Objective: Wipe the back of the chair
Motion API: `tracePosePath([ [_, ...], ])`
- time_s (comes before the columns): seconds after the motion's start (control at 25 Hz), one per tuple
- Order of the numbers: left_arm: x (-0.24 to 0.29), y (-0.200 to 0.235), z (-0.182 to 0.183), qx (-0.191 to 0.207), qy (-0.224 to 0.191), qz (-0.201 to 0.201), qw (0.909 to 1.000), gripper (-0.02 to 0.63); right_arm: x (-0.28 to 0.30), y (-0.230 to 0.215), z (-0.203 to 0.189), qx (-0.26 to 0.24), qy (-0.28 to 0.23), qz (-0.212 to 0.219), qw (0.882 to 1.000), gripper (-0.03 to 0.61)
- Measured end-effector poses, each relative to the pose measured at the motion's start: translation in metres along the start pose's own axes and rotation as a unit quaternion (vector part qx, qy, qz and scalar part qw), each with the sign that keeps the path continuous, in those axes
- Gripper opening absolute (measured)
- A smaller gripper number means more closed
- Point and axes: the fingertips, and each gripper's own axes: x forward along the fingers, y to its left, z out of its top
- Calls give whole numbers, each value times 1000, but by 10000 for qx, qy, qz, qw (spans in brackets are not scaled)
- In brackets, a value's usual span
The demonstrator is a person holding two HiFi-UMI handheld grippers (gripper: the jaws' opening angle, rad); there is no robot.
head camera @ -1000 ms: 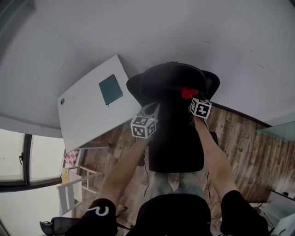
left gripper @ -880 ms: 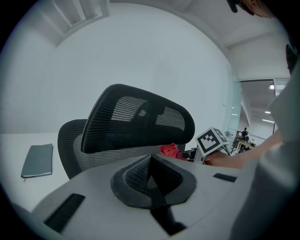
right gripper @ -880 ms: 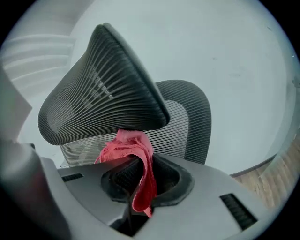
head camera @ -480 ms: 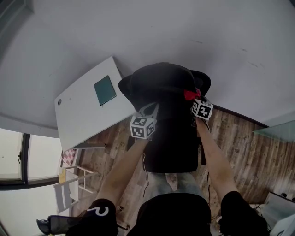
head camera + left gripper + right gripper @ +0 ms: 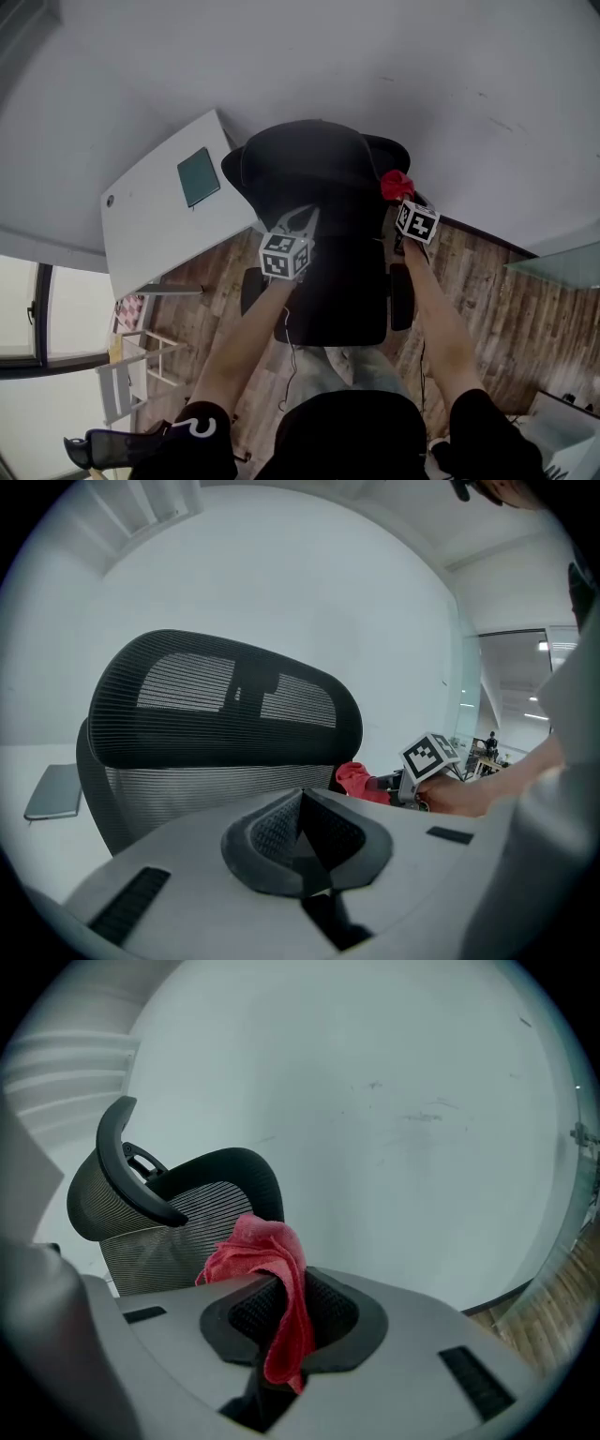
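The black mesh chair (image 5: pixel 347 281) fills the centre of the head view, its headrest toward the upper middle of the frame and its back running down toward the person. The right claw (image 5: pixel 400 199) is clamped on a red cloth (image 5: pixel 396 185) beside the upper right edge of the headrest, the cloth bunched above the jaws and hanging down between them in the right gripper view (image 5: pixel 258 1251). The left claw (image 5: pixel 304 218) is closed with nothing in it at the back's left side, and a white worktop (image 5: pixel 150 234) carrying a teal notebook (image 5: pixel 198 176) lies at upper left.
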Motion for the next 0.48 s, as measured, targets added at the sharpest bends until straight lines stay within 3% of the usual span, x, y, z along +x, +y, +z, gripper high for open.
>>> tracePosePath([
  [0.28, -11, 2, -15, -116, 27, 150, 9998, 25, -17, 10, -31, -208, 83, 537, 9983, 74],
  [0.48, -31, 24, -30, -196, 15, 277, 9994, 25, -20, 66, -60, -354, 226, 1096, 9931, 74],
])
